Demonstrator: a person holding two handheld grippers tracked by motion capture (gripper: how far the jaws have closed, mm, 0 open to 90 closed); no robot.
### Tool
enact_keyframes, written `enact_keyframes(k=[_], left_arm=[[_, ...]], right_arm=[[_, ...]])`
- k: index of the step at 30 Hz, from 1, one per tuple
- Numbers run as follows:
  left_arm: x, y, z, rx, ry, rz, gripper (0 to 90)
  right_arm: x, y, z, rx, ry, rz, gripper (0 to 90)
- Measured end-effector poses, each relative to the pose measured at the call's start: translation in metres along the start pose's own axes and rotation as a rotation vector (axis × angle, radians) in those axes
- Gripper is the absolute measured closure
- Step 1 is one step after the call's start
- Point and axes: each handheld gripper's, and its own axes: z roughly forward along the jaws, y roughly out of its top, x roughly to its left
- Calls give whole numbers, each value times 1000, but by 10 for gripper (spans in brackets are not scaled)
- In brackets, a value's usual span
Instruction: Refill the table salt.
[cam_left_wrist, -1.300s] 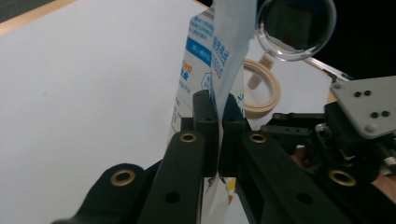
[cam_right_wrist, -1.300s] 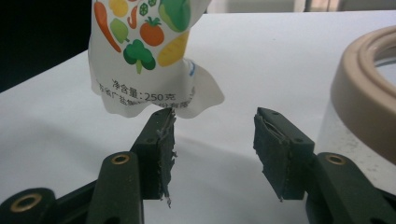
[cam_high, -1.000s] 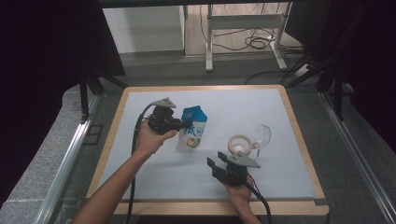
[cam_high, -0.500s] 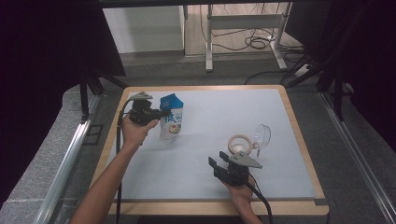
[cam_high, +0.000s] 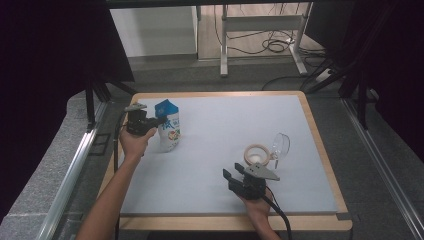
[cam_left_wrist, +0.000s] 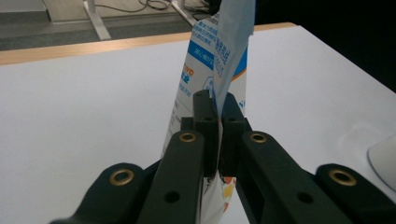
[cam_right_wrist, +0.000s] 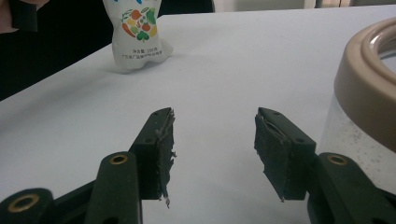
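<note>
A blue and white stand-up pouch (cam_high: 169, 126) with fruit pictures stands upright at the far left of the white mat (cam_high: 230, 120). My left gripper (cam_high: 156, 121) is shut on its upper edge. In the left gripper view the jaws (cam_left_wrist: 215, 105) pinch the pouch's (cam_left_wrist: 210, 51) thin side seam. My right gripper (cam_high: 231, 172) rests near the front edge of the mat, open, with nothing between its fingers (cam_right_wrist: 212, 135). Far off in the right gripper view, the pouch's base (cam_right_wrist: 137, 32) touches the mat.
A glass jar with a beige rim (cam_high: 256, 153) sits just beyond my right gripper, and a clear glass piece (cam_high: 280, 145) lies beside it. The jar (cam_right_wrist: 369, 93) is close on the right in the right gripper view. A wooden frame (cam_high: 320, 150) borders the mat.
My left gripper carried the pouch from the middle of the mat to the far left and lowered it, and the pouch went from tilted to upright. The right gripper stayed still.
</note>
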Motion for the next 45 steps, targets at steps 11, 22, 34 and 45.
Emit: enact_keyframes(k=[11,22,34,45], left_arm=[[3,-12,-9,-28,-31,23,850],[0,-11,-8,-42,-48,53,744],[-8,-13,-4,-48,-60,62,428],[-15,-32,-14,0,-56,96,327]], right_arm=[[-2,0,0,-4,-3,2,473],[-4,1,-2,-9,-9,7,471],[-6,2,-3,-14,-11,11,471],[-6,5,-10,-26,-20,-13,471]])
